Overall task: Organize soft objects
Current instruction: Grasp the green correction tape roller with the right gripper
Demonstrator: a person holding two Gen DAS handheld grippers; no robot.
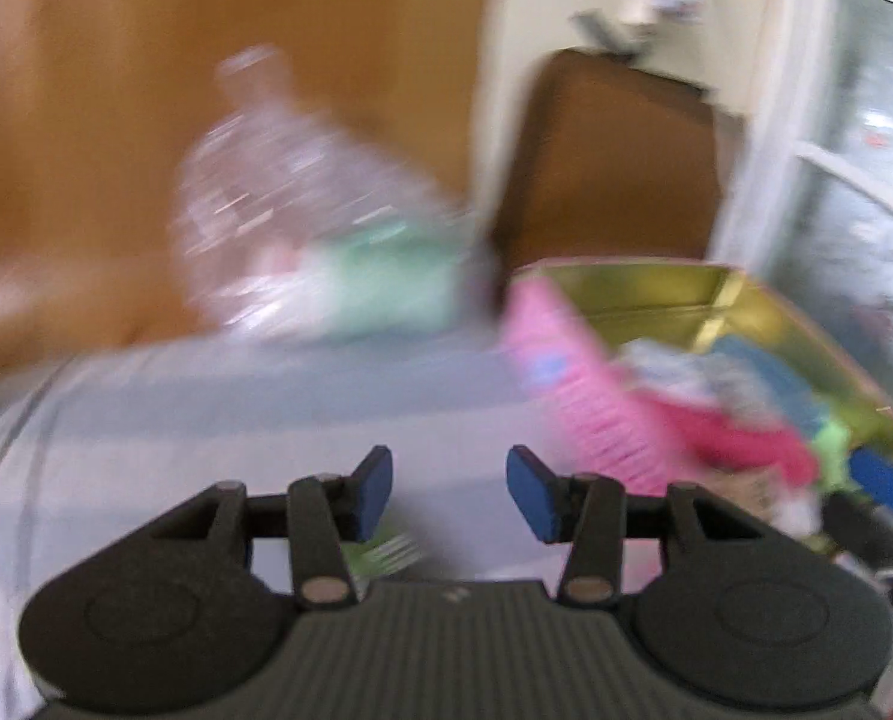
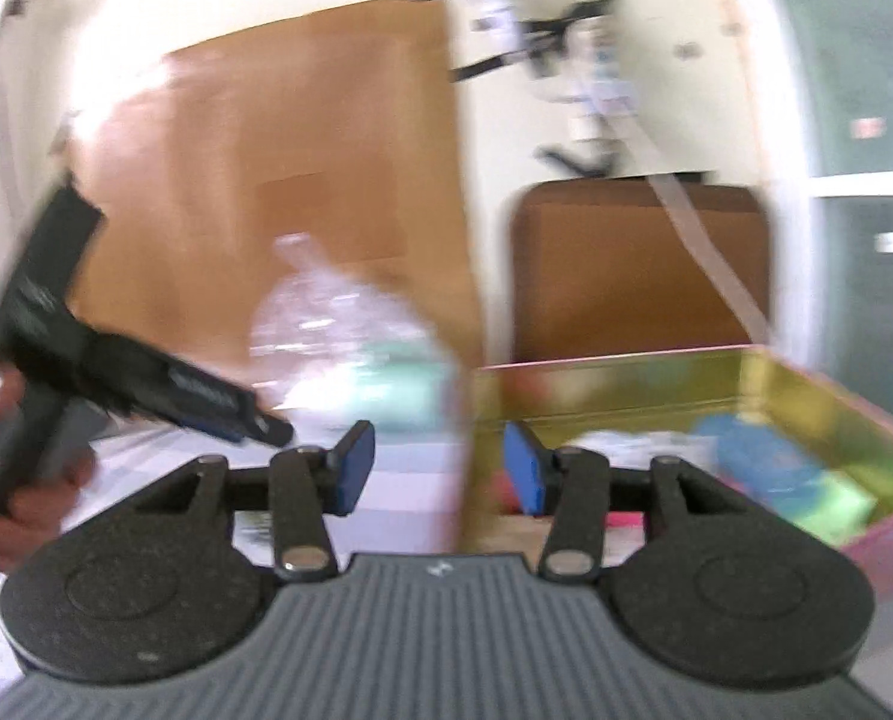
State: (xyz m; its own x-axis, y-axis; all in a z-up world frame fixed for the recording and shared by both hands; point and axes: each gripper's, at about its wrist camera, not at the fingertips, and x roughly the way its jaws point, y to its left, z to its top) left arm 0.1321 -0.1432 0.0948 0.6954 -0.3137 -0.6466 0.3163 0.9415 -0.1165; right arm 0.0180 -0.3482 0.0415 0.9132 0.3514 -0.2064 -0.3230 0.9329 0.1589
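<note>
On the bed: plastic bottle (image 1: 278, 192), upright, blurred.
Box (image 2: 656, 384): beside bottle, holding cloths (image 1: 740, 426).
Left claw (image 1: 450, 495): open, empty.
Right claw (image 2: 440, 474): open, empty.

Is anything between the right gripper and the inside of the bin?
Only the bin's near wall rises ahead of the open, empty right gripper. The clear plastic bottle stands left of that path. Blur limits detail.

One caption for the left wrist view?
Open left gripper above pale cloth, facing clear plastic bottle and pink-walled box of soft items.
</note>
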